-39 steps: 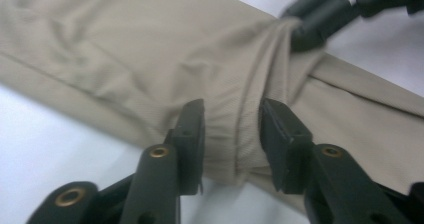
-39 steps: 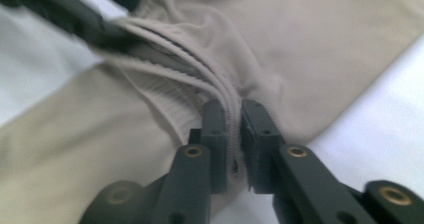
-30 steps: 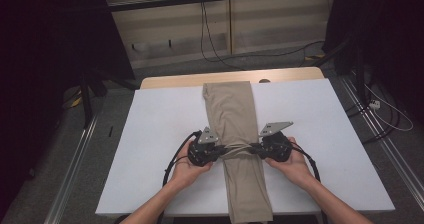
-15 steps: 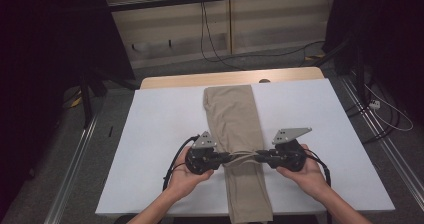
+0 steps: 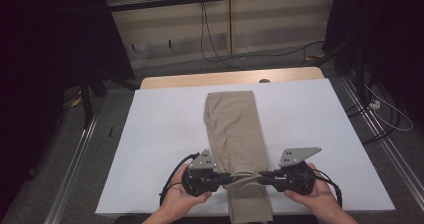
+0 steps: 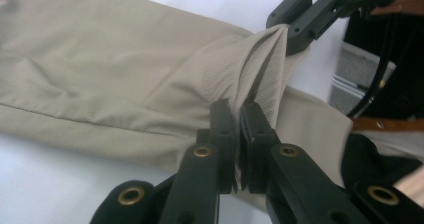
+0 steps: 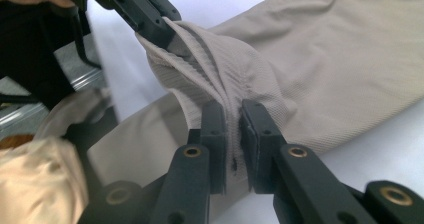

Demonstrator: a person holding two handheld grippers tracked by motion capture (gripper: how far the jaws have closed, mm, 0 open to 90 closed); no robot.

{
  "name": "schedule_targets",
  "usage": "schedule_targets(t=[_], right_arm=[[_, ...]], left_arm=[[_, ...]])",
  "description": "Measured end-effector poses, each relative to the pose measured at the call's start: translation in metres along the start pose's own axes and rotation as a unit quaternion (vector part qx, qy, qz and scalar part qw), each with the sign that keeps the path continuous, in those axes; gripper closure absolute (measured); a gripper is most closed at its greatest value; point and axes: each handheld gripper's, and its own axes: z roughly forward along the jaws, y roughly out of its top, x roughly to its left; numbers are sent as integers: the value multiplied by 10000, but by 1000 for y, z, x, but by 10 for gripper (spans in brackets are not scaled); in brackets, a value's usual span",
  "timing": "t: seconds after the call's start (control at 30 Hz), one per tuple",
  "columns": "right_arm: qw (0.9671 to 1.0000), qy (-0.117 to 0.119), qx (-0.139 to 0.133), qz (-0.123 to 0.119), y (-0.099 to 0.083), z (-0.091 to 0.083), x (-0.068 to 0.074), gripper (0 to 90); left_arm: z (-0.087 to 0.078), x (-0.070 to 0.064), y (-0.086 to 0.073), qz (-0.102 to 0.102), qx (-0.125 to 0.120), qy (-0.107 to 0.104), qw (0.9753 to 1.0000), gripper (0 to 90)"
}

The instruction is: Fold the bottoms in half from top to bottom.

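beige trousers (image 5: 235, 134) lie lengthwise down middle of desk (image 5: 150, 149), hem end over near edge. left gripper (image 5: 226, 178) and right gripper (image 5: 266, 176) both clamped on bunched cloth near near edge. soft, light, limp fabric; likely sags, best pinched at side folds.

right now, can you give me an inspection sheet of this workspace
surface: white table top, wooden strip along its far edge
job's things: tan trousers lying lengthwise, near end hanging over the front edge
clutter: nothing seen
grippers: left hand-held gripper and right hand-held gripper each shut on a pinched fold of the fabric, from opposite sides
cables: black cable loops from the left one; more on the floor behind
surroundings: dark room, metal rails beside the table
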Motion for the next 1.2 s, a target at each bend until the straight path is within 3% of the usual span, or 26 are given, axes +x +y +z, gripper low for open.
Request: schedule_targets(t=[0.07, 0.23, 0.37, 0.47, 0.6, 0.73, 0.83, 0.9, 1.0, 1.1, 1.17, 1.2], right_arm=[[10000, 62, 40, 12, -5, -4, 7, 814], [9999, 140, 52, -1, -17, -9, 19, 806], [9997, 109, 195, -40, -23, -6, 24, 802], [9995, 265, 179, 19, -25, -10, 28, 801], [9990, 386, 231, -45, -32, -12, 37, 797], [9983, 397, 403, -126, -37, -11, 44, 781], [9977, 523, 433, -77, -40, -11, 46, 756], [9974, 564, 453, -76, -40, -10, 45, 692], [9985, 442, 318, -46, -36, -11, 42, 545], [9994, 338, 119, -14, -32, -15, 37, 460], [9999, 160, -12, 32, -28, -18, 33, 404], [9998, 188, -72, 65, -26, -19, 32, 394]], left_arm=[[-1, -7, -2, 14, 46, -49, 10000, 865], [-1, -26, -8, 488, 231, 89, 9985, 865], [3, -25, -13, 392, 307, -24, 9988, 864], [-2, -31, -16, 309, 276, -227, 9989, 864], [-3, -41, -24, 318, 392, -311, 9982, 863], [2, -45, -29, 143, 599, -566, 9965, 862], [4, -45, -31, 153, 717, -655, 9952, 857], [3, -39, -31, -35, 625, -703, 9956, 795], [0, -31, -28, -126, 429, -583, 9973, 569], [-4, -26, -22, 52, 275, -160, 9995, 480], [-5, -21, -19, 10, 203, 9, 9998, 362], [-5, -18, -18, -18, 120, 106, 9999, 332]])
